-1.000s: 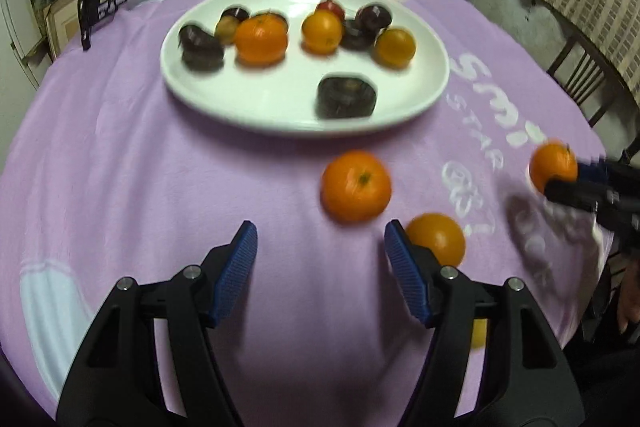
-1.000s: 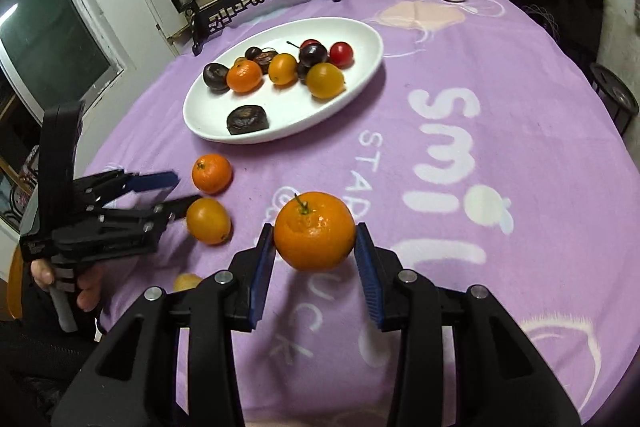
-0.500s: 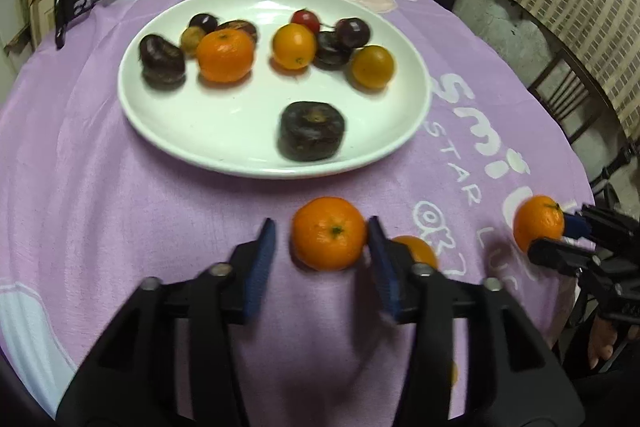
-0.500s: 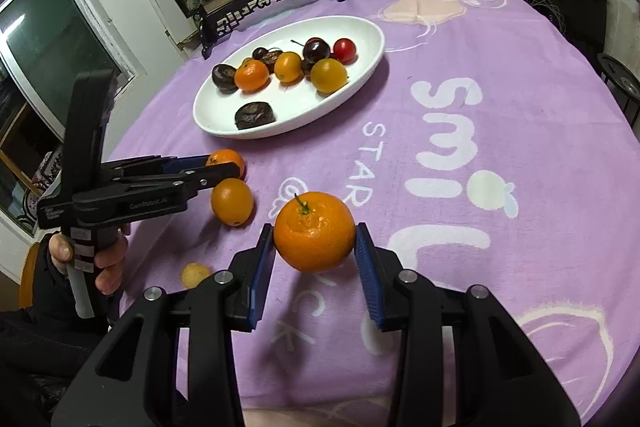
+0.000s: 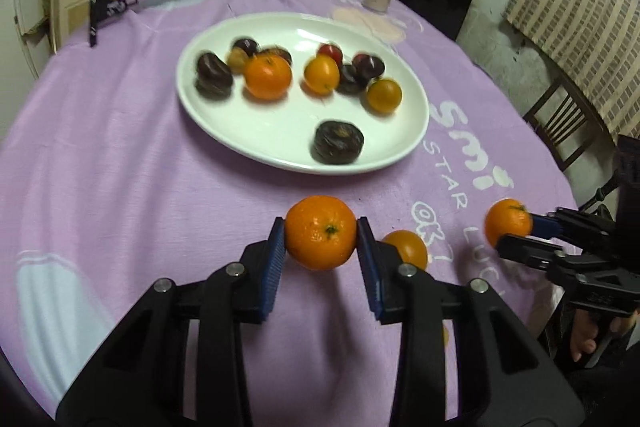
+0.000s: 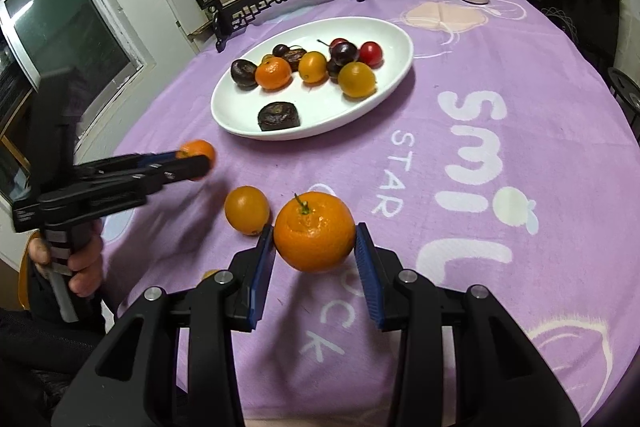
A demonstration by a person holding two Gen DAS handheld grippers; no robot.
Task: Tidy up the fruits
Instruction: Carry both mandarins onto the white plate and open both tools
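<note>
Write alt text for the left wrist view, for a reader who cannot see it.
The left gripper has its jaws closing on an orange above a purple tablecloth. Beyond it a white plate holds oranges and dark fruits. To the right, the right gripper holds another orange.

The right gripper (image 6: 315,259) is clamping a stemmed mandarin (image 6: 314,231) above the purple cloth (image 6: 500,147). The left gripper (image 6: 196,161) is closing on a smaller mandarin (image 6: 199,149) near the white plate (image 6: 316,115).
</note>
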